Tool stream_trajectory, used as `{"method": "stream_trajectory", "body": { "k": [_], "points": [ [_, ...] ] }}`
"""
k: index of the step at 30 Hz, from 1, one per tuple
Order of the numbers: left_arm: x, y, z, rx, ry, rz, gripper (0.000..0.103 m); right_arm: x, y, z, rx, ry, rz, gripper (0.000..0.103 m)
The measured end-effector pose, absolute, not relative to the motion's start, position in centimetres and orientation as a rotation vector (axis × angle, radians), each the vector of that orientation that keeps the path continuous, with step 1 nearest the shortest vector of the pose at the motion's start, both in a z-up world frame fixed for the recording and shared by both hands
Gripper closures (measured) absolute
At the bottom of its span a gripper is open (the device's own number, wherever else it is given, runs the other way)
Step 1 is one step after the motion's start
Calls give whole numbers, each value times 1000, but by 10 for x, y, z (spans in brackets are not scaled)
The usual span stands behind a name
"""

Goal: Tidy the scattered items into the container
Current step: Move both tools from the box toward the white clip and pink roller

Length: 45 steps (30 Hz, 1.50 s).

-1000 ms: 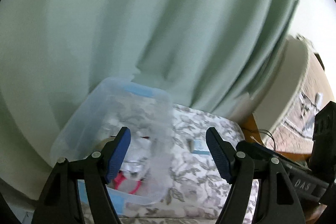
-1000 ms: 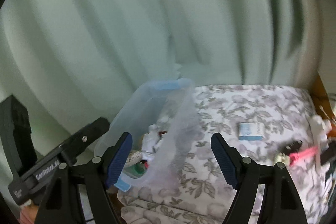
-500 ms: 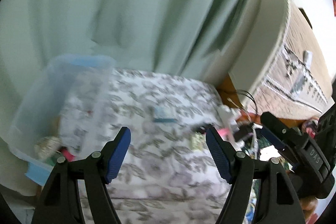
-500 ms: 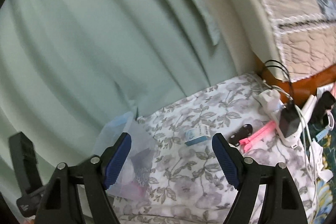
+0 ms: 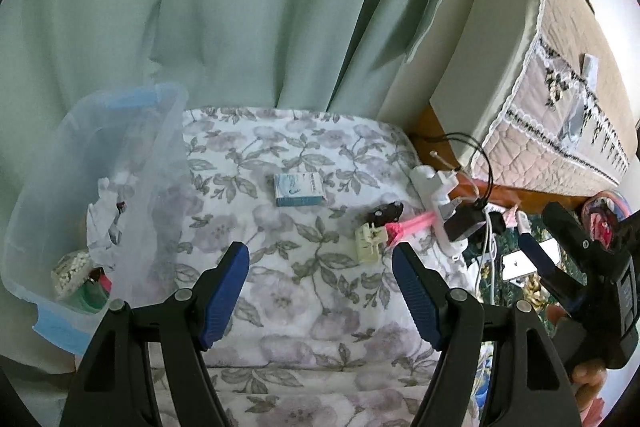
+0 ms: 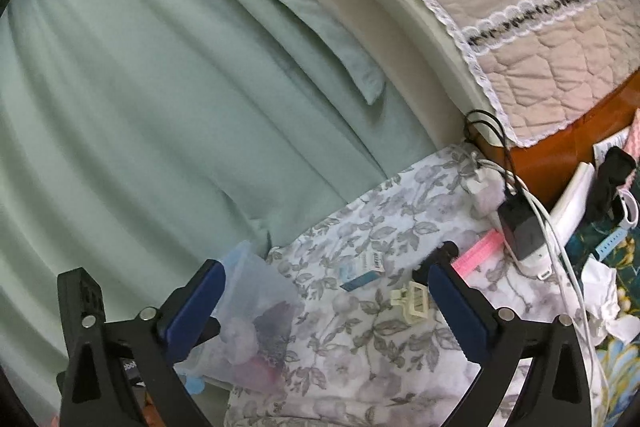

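A clear plastic container [image 5: 100, 187] with blue handles stands at the left end of the floral quilt [image 5: 304, 299], with several small items inside. A small blue-and-white box [image 5: 298, 190], a cream hair clip [image 5: 370, 241], a black clip [image 5: 386, 213] and a pink strip [image 5: 412, 223] lie loose on the quilt. My left gripper [image 5: 320, 259] hovers open above the quilt, short of them, holding nothing. My right gripper [image 6: 326, 267] has its jaws opening wide with nothing between them; the box [image 6: 360, 269] and cream clip [image 6: 412, 301] lie just beyond.
A white power strip [image 5: 440, 211] with a black charger [image 6: 520, 227] and cables lies at the quilt's right end. A green curtain [image 5: 240, 7] hangs behind. A quilted mattress [image 5: 560, 87] on a wooden frame is at right, with clutter below it.
Both views have swung right, away from the container and toward the loose items on the quilt. The right gripper's jaws have spread wider. The left gripper's gap is unchanged.
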<state>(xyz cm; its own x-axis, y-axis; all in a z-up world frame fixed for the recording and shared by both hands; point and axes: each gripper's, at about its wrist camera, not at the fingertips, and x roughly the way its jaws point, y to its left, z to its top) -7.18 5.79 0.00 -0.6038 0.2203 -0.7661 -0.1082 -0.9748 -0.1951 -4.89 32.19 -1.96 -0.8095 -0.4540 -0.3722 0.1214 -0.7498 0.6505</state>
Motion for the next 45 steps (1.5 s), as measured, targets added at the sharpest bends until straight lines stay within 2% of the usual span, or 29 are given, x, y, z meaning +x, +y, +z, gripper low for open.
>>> {"method": "stream_trajectory", "body": {
  "k": [9, 20, 22, 27, 29, 37, 42, 45],
  "points": [
    [-83, 54, -32, -1401, -190, 2607, 28, -56, 321, -57, 956, -837, -2609, 0],
    [-98, 42, -58, -1474, -219, 2567, 28, -80, 324, -107, 1164, -1065, -2435, 1],
    [-101, 40, -63, -1488, -222, 2559, 28, -82, 320, -108, 1179, -1035, -2455, 3],
    [-111, 43, -75, -1505, -177, 2558, 28, -84, 302, -98, 1137, -768, -2631, 3],
    [-115, 46, -80, -1503, -150, 2555, 28, -88, 297, -102, 1155, -737, -2631, 3],
    [-133, 86, -99, -1473, -51, 2457, 28, -98, 293, -116, 1264, -658, -2701, 3],
    [-148, 118, -113, -1449, 14, 2410, 28, -101, 301, -119, 1308, -675, -2787, 7],
    [-158, 134, -123, -1448, 35, 2382, 28, -103, 312, -127, 1385, -715, -2808, 14]
  ]
}}
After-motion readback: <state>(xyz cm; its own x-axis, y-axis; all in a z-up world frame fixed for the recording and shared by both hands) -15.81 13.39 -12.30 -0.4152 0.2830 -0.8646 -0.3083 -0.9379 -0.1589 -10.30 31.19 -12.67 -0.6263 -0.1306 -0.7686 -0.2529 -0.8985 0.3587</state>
